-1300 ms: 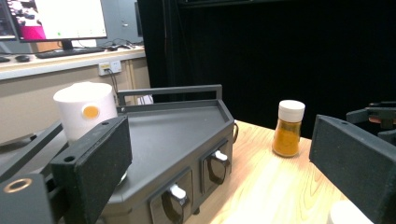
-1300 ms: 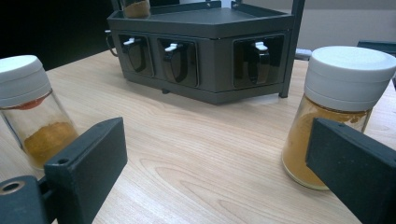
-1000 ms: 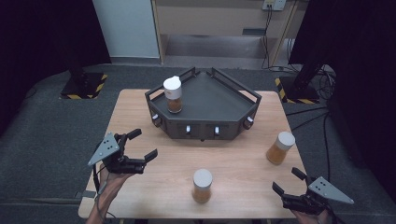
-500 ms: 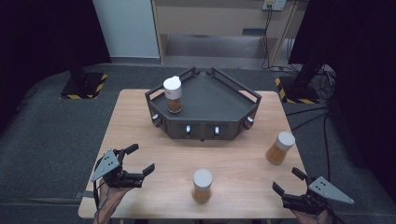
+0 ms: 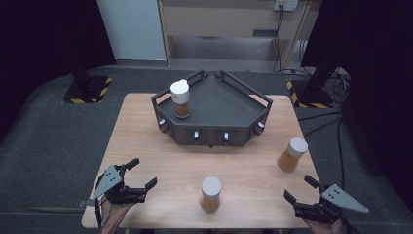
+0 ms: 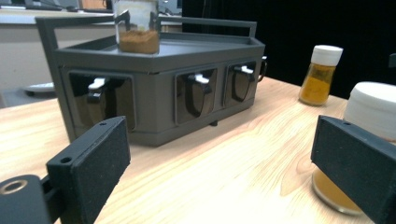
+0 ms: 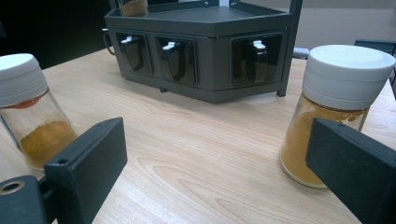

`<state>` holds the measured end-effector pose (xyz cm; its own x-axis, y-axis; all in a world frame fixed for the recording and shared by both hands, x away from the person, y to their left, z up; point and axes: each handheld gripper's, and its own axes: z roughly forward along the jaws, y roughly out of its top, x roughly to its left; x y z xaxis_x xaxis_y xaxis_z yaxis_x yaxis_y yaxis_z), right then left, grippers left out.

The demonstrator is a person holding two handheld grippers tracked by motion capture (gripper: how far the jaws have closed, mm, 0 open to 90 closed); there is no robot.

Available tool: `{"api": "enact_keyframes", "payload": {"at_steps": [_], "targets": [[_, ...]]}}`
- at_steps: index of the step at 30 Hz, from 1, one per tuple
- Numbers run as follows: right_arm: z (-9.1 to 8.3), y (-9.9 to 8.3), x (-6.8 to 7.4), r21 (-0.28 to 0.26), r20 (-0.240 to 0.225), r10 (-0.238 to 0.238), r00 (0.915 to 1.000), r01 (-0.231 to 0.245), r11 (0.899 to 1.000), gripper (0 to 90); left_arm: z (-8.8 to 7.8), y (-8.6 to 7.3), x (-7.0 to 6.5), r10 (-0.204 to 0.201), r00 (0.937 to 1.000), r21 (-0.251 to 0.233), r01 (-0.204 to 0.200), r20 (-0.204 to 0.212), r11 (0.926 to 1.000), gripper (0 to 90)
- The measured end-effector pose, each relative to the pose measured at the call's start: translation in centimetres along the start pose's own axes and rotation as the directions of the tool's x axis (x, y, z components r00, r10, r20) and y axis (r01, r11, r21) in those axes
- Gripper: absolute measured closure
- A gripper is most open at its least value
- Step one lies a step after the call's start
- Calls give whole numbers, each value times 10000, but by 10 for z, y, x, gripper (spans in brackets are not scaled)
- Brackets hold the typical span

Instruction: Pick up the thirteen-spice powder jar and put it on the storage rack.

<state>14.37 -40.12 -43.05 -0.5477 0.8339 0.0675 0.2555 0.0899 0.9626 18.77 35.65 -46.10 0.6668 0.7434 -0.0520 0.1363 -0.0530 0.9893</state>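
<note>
Your left gripper (image 5: 138, 176) sits low over the near left corner of the table (image 5: 146, 146), jaws spread wide with nothing between them, just bare wood. From its own camera the middle jar (image 6: 369, 140) pokes out from behind the right-hand jaw, so it's beside the gripper and not inside it. In the high view that middle jar (image 5: 211, 193) stands upright near the front edge, roughly centered, white lid on top and orange-brown powder at the bottom, well apart from both of your hands. Your right gripper (image 5: 303, 191) hangs at the near right corner, also wide open and holding nothing. Its own view looks between the two jars: the middle one off to the left and the right jar (image 7: 334, 116) close on the right, partly behind the jaw but not touched as far as I can tell. From above, the right jar (image 5: 292, 154) stands just beyond that gripper, near the table's right edge. The dark rack (image 5: 214, 109) sits at the far middle of the table with a third jar (image 5: 180, 98) standing upright on its top deck, left side.
</note>
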Motion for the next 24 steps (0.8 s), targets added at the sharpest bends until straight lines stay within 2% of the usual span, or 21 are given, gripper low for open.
{"api": "enact_keyframes", "payload": {"at_steps": [7,12,19,24], "targets": [[0,0,0,-26,17,-39,10000,39,10000,54,-9,-8,-4,229,9988,131,-224,-440,9997,36],[1,0,0,4,11,-38,10000,38,10000,54,-12,-13,-1,113,9983,57,-110,-578,9999,31],[1,0,0,1,-28,-24,10000,24,10000,53,-15,-18,6,-248,9992,-162,243,-328,9996,18],[1,0,0,-6,-30,-19,10000,19,10000,53,-15,-18,6,-150,9997,-140,148,-189,9998,17]]}}
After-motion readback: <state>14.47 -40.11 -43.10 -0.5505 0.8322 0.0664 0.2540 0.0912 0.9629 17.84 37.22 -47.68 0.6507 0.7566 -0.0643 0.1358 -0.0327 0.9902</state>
